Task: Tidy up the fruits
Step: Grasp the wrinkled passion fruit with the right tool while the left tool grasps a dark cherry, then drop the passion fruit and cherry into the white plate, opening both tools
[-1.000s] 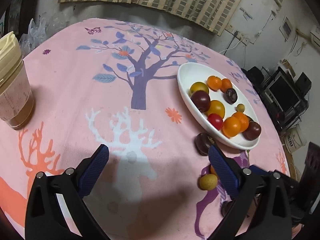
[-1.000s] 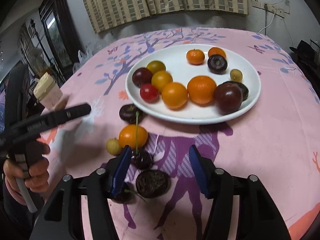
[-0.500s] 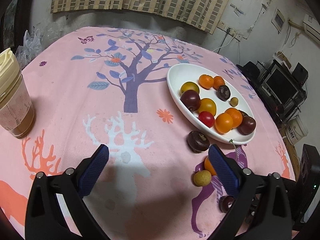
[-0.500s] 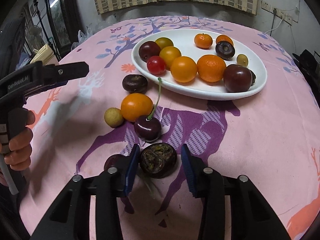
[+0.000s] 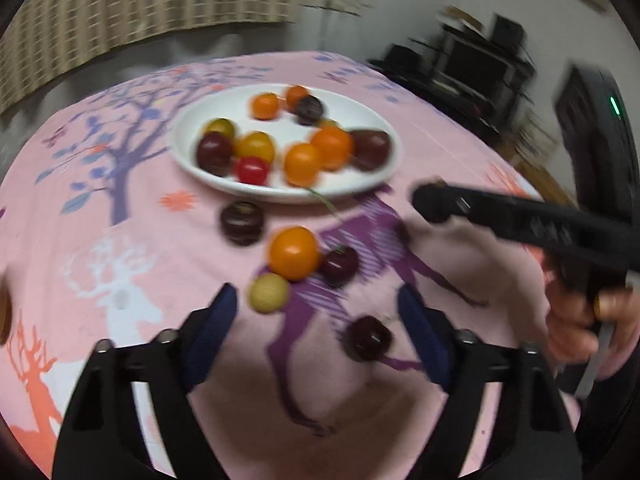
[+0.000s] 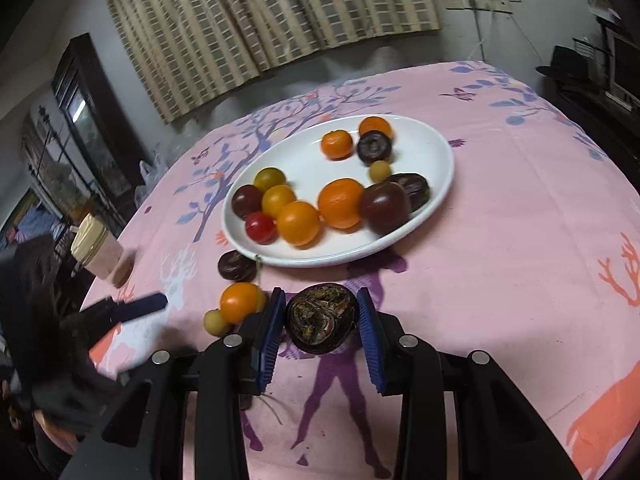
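We see the plate (image 6: pixel 436 184) holding most fruits, four loose fruits (image 6: pixel 240 298) on the tablecloth (image 6: pixel 520 240) near the plate's front-left rim, jar (image 6: pixel 100 250) farther left of the plate.

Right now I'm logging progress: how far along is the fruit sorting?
Mostly done: about a dozen fruits sit on the white plate. The right gripper holds a dark wrinkled fruit. Left gripper is open. Five loose fruits remain on the tablecloth.

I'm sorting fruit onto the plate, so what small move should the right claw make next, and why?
Probably carry it forward over the white plate: the right claw is shut on the dark wrinkled fruit, and the plate lies just ahead with bare space.
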### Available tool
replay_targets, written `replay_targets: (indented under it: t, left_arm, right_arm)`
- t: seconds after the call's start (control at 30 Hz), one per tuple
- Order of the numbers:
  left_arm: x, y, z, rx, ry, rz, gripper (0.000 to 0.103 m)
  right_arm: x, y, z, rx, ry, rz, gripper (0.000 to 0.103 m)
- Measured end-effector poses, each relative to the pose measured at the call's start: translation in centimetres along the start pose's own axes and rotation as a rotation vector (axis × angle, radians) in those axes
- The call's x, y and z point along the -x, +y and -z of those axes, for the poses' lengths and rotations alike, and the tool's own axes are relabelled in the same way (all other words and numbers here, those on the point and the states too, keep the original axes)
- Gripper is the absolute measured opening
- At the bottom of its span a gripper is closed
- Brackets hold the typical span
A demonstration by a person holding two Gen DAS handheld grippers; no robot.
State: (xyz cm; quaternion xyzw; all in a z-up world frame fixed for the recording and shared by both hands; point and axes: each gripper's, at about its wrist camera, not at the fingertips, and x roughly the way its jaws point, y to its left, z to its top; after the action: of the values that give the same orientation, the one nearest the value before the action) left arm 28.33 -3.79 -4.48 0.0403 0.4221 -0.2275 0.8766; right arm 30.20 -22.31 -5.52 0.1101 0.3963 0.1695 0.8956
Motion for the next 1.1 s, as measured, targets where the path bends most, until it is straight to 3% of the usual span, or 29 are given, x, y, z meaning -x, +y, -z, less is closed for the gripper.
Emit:
replay_targets:
  t: [0.07,0.3,0.37,0.53,0.63,0.8,0.97,1.1]
  left_arm:
    - [-0.6,-1.1,0.5,-0.035,0.027,0.023,0.064]
    - [-1.8,-2.7,1.5,-0.096,0.076,0.045,0.058]
    - [-2.2,-2.7,1.6,-0.103,0.095,0.048,0.049]
    - [-2.5,-2.9,1.8,-0.127,0.097,0.018,0.041]
    - [-2.3,-2.9,1.9,-0.127,0.094,0.022,0.029]
    - [-2.2,-2.9,1.9,-0.136,0.095,0.028,0.029]
    - [-0.8,-3.1,1.9,-0.126,0.062,0.083,0.029]
    - [1.1,-1.6,-0.7,-0.072,0.001,0.130,0.029]
  right_arm:
    - [-0.1,-0.2,0.0,-0.001,0.004,0.007,0.037]
    - [-0.3,-0.2,0.2,-0.001,0.013,0.011,0.037]
    - [-0.3,-0.2,0.2,0.002,0.015,0.010,0.037]
    - [-0.2,-0.1,0.3,0.006,0.014,0.011,0.037]
    - [-0.2,-0.1,0.3,0.006,0.014,0.015,0.037]
    - [-0.1,-0.3,0.4,0.006,0.007,0.018,0.037]
    - [0.0,-0.2,0.5,0.012,0.000,0.021,0.037]
    - [0.7,-0.5,-0.4,0.015,-0.072,0.032,0.037]
